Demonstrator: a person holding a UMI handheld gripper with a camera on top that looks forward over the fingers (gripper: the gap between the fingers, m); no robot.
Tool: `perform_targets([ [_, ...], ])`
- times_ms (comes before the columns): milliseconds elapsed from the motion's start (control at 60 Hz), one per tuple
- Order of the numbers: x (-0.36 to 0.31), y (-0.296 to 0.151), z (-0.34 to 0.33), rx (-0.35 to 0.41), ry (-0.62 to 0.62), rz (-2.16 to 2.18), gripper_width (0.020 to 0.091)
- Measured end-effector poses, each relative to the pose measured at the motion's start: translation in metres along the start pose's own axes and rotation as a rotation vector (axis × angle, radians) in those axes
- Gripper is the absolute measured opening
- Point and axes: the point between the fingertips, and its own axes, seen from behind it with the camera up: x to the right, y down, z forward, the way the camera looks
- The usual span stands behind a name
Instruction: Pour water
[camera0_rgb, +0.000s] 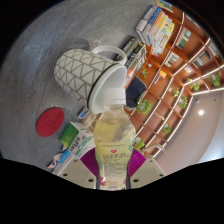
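My gripper (112, 165) is shut on a clear plastic bottle (112, 140) of pale yellowish liquid with a white and pink label. The magenta pads (88, 161) press on both sides of the bottle's body. The whole view is tilted steeply. The bottle's neck points at a white mug (88, 74) with a grey zigzag pattern, and the bottle's top sits right at the mug's open rim (108, 92). The mug stands on a grey table (40, 60). I cannot see any liquid flowing.
A red round coaster (51, 122) lies on the table beside the mug, with a small green object (68, 136) close to it. Wooden shelves (175, 80) with books, plants and lights fill the background beyond the mug.
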Motion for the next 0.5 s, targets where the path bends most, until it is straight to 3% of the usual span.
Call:
perform_targets([
  [267, -0.018, 0.005, -0.011, 0.002, -0.107, 0.356, 0.0337],
  [500, -0.016, 0.011, -0.032, 0.106, -0.22, 1.008, 0.0358],
])
